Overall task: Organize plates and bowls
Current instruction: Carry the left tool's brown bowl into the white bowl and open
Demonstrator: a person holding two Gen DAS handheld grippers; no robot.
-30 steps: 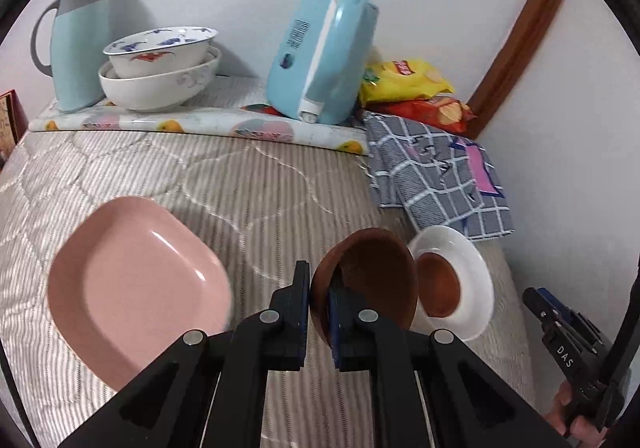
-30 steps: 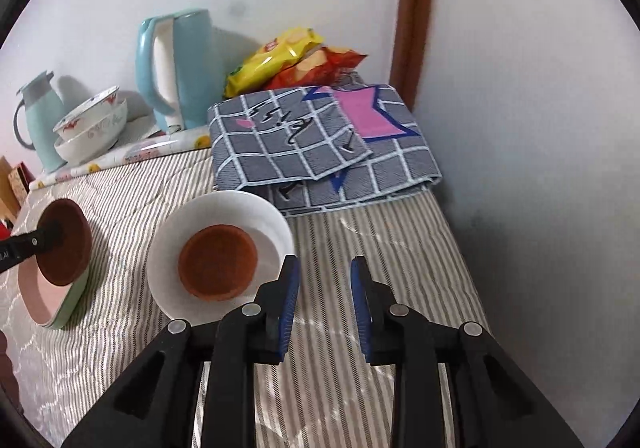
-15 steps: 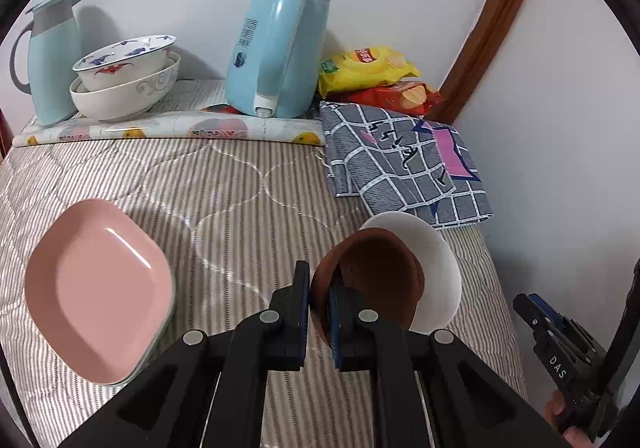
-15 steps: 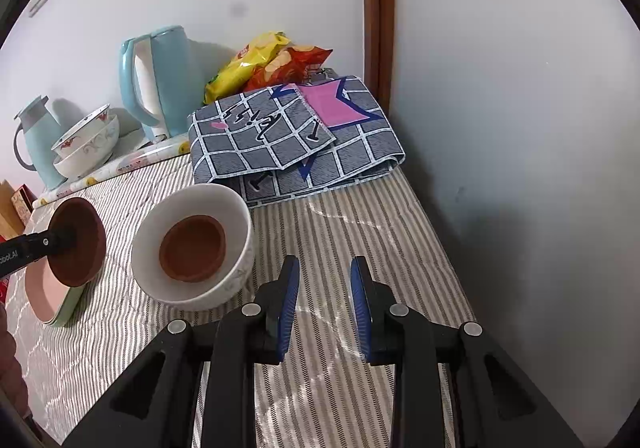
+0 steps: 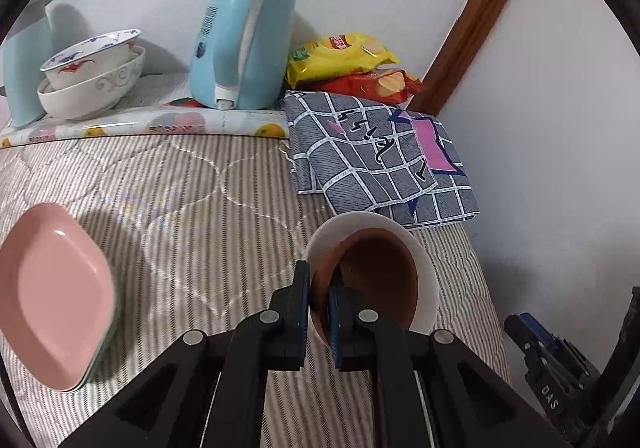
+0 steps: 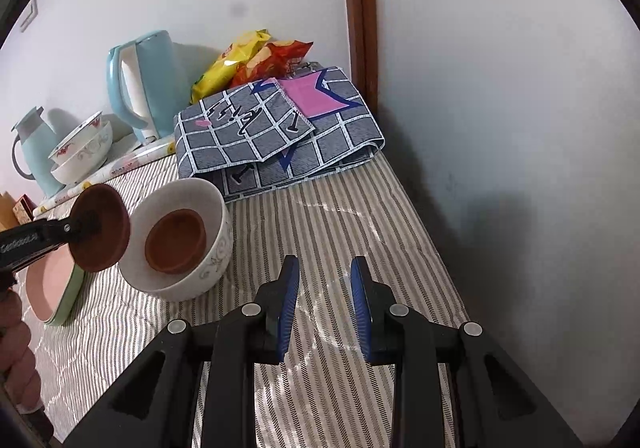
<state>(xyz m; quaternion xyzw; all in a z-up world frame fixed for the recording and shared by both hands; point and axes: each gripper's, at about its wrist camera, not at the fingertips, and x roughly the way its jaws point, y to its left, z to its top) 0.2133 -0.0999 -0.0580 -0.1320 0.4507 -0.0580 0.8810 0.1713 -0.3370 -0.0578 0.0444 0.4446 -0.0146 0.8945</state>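
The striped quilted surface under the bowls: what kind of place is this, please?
Probably a bed or padded bench in a home, not a kitchen counter. The quilted cover lies in a wall corner, with a folded checked cloth, snack bags and an electric kettle on it.

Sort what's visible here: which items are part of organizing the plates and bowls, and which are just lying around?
Part of the job:
brown bowl in the left gripper
white bowl holding a second brown bowl
pink plate stack
stacked patterned bowls

Lying about:
blue kettle
thermos jug
snack bags
checked cloth
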